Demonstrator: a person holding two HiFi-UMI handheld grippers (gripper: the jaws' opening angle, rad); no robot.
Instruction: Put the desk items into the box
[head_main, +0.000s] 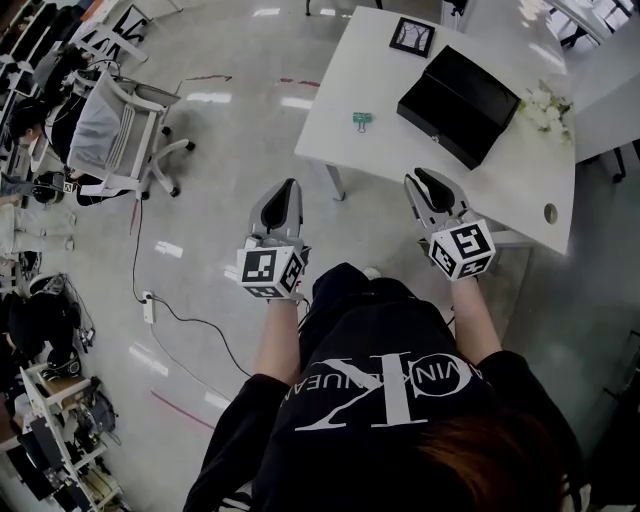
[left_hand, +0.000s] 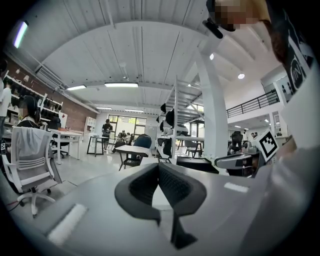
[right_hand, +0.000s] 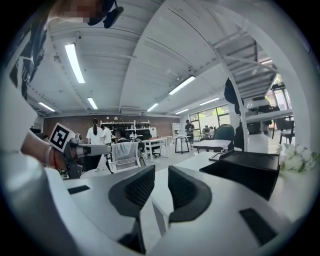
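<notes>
A white table (head_main: 370, 70) stands ahead of me at the upper right. On it lie a black box (head_main: 462, 102), a small framed picture (head_main: 412, 36), a green binder clip (head_main: 362, 120) and white flowers (head_main: 545, 108). My left gripper (head_main: 290, 186) hangs over the floor, short of the table's near corner, its jaws touching at the tips with nothing in them. My right gripper (head_main: 420, 178) reaches just over the table's near edge, its jaws a narrow gap apart and empty. The right gripper view shows the black box (right_hand: 250, 172) and the flowers (right_hand: 298, 159) to the right of the gripper (right_hand: 161, 172).
A grey office chair (head_main: 115, 130) stands on the floor to the left, with a cable and power strip (head_main: 148, 305) nearer me. The table has a round cable hole (head_main: 550, 212) near its right end. More desks and people fill the room behind.
</notes>
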